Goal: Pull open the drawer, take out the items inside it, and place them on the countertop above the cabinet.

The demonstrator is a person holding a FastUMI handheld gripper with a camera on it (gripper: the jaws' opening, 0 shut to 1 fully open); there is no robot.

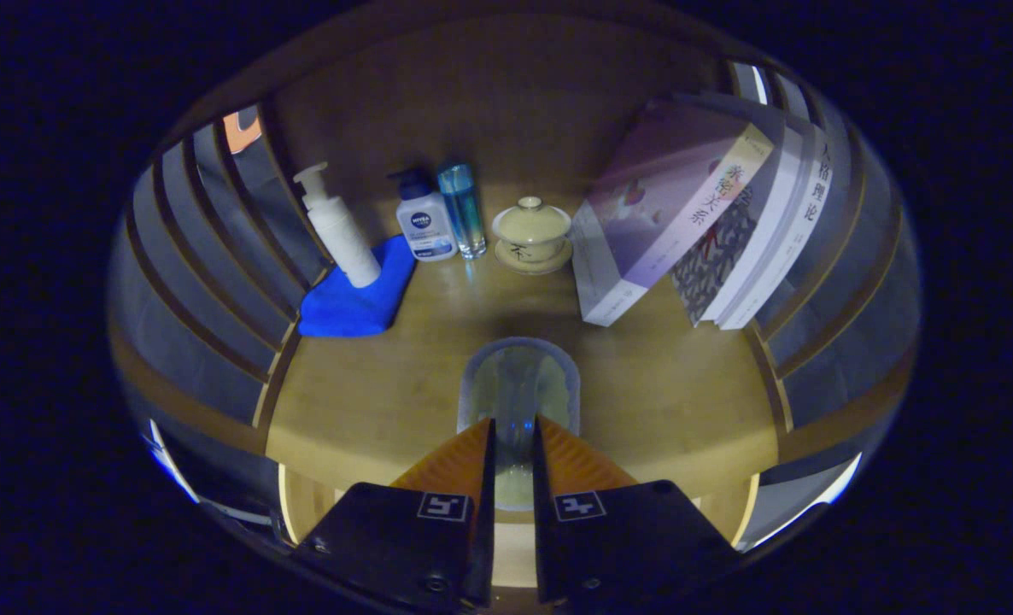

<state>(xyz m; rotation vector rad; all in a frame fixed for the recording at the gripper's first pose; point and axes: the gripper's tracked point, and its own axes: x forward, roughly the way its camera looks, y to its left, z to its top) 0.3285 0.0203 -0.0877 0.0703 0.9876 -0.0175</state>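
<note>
dim booth — wooden shelf back panel (506, 94), slatted sides (207, 256)

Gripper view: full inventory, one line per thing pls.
pump bottle: 1, white, standing on the cloth, far left of the countertop
cloth: 1, blue, left side by the slatted wall
lotion bottle: 1, white with dark cap, right of the pump bottle
slim bottle: 1, clear blue, beside the lotion bottle
lidded cup: 1, cream, on a saucer, mid-back
books: several, leaning right
countertop: 1, wood
glass cup: 1, clear, between the fingers
hand-held gripper: 1, fingers close on the glass cup
</note>
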